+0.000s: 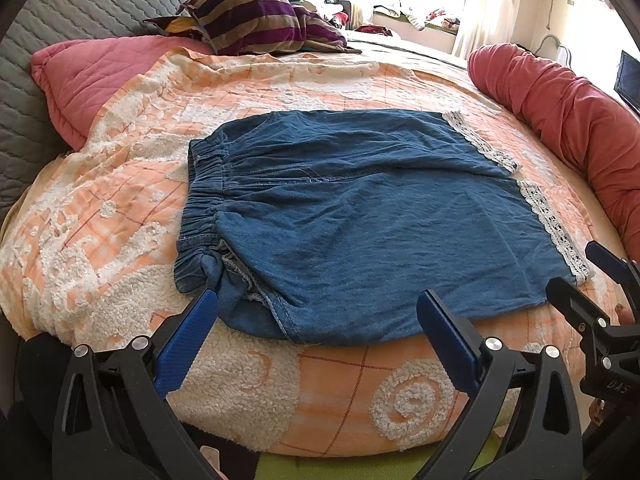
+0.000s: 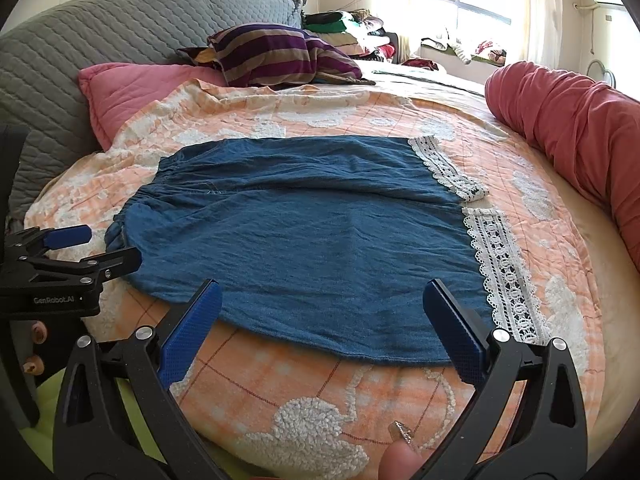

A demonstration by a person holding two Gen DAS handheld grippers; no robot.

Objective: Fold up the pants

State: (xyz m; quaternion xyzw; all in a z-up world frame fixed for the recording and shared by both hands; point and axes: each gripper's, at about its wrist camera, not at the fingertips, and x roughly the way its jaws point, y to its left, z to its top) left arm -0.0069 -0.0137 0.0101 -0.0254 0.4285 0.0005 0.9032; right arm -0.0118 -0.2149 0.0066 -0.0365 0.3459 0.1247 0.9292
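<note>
Blue denim pants, short with white lace hems, lie flat on the orange and white bedspread. Their elastic waistband points left. My left gripper is open at the near waistband corner, its left fingertip touching the denim there. My right gripper is open over the near edge by the lace hem. Neither holds cloth.
A pink pillow and a striped pillow lie at the back, against a grey quilted headboard. A red bolster runs along the bed's right side. A person's fingertip shows at the bottom edge.
</note>
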